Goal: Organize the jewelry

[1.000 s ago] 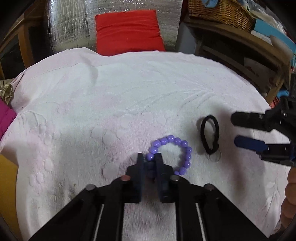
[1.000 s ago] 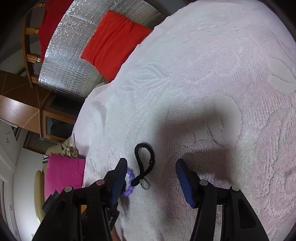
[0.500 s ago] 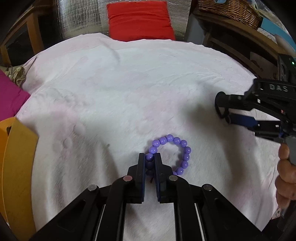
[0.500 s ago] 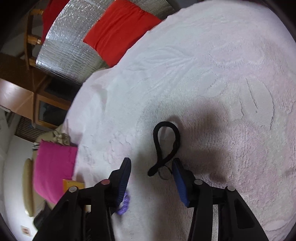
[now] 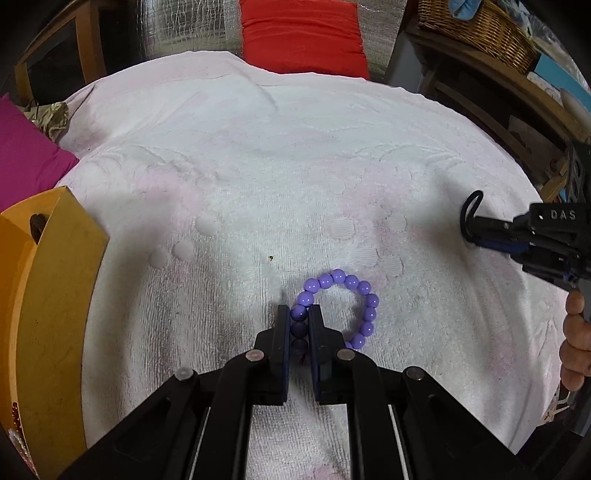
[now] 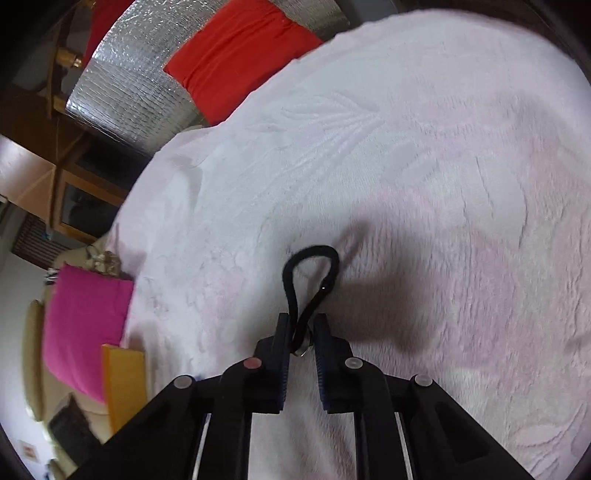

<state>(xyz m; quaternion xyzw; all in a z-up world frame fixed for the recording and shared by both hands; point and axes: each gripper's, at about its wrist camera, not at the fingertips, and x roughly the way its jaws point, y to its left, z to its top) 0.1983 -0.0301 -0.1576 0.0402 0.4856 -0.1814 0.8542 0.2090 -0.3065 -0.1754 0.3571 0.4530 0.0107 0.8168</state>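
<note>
Over a pale pink embossed towel (image 5: 295,166), both tools are clamped on jewelry. The left hand-held gripper (image 5: 299,325) has its fingers pressed together on a purple bead bracelet (image 5: 341,306); a few beads sit pinched between the pads, and the rest of the loop curves out ahead and to the right of the fingertips, over the towel. The right hand-held gripper (image 6: 301,332) is closed on a black cord bracelet (image 6: 312,280), gripping its lower end where a small metal ring (image 6: 304,347) shows between the pads. The cord's loop stands forward of the tips, with its shadow falling on the towel to the right. In the left wrist view that same gripper (image 5: 480,229) is seen at the right edge with the black loop sticking out of its tips, well apart from the purple beads. A yellow box (image 5: 55,295) stands at the towel's left edge, beside a magenta cushion (image 5: 26,147). A red cushion (image 5: 303,37) leans against silver foil sheeting (image 5: 192,26) at the far side, and a wicker basket (image 5: 476,26) sits on a wooden shelf at the upper right.
</note>
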